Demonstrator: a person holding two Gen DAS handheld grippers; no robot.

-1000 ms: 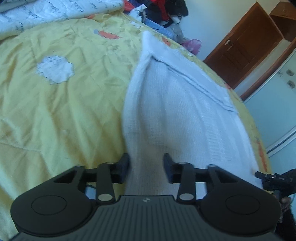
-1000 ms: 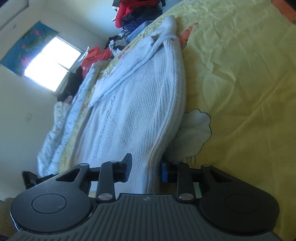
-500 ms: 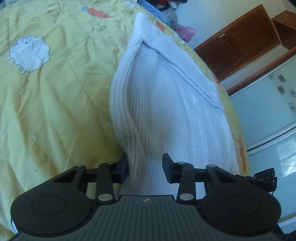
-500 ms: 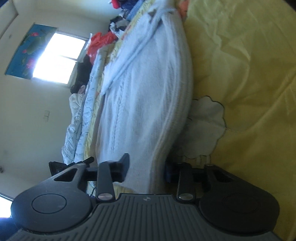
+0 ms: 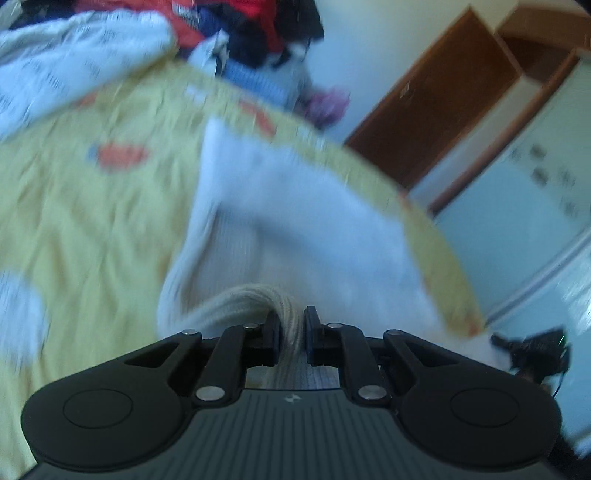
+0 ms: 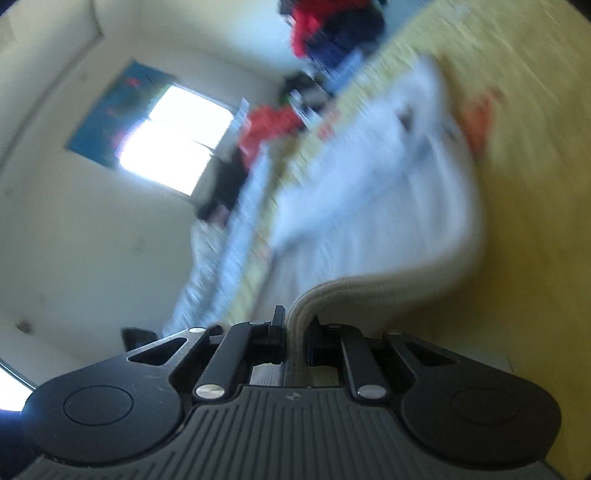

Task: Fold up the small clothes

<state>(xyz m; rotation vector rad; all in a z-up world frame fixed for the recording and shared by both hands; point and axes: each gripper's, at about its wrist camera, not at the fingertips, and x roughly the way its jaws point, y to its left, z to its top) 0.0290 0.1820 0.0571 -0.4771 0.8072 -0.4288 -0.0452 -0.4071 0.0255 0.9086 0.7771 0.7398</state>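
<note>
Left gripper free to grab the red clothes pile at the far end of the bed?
Probably not: left gripper is shut on the white knit sweater, and the red clothes pile lies beyond it.

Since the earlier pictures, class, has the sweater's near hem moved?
Yes. The sweater hem, pinched in the left gripper and right gripper, has lifted off the yellow bedspread.

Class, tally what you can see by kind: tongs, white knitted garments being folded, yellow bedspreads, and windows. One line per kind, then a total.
Tongs: 2, the left tongs and right tongs, both shut on the sweater
White sweater: 1
Yellow bedspread: 1
Window: 1
Total: 5
</note>
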